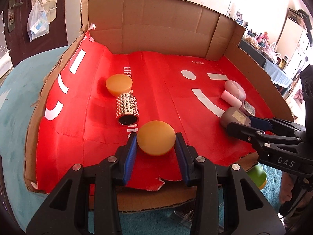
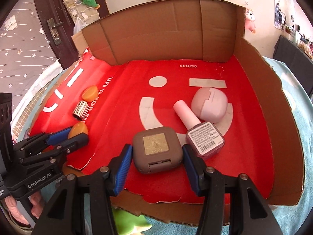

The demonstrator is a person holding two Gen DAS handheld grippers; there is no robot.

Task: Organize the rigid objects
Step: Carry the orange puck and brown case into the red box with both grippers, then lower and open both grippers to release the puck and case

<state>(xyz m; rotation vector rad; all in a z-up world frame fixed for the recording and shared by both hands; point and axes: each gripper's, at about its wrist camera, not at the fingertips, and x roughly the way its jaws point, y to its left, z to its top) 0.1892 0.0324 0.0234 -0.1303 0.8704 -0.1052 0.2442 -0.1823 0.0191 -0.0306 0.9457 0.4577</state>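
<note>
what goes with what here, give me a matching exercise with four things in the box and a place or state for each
Things:
1. near orange dome
2. studded silver tube
3. brown square compact
4. pink-capped bottle

Places or states:
A. lying on its side, dark open end toward the left camera
B. between the left claw's blue pads
C. lying with its barcode label up, beside the pink egg-shaped case
D. between the right claw's blue pads

Pairs: 1-B, 2-A, 3-D, 4-C
</note>
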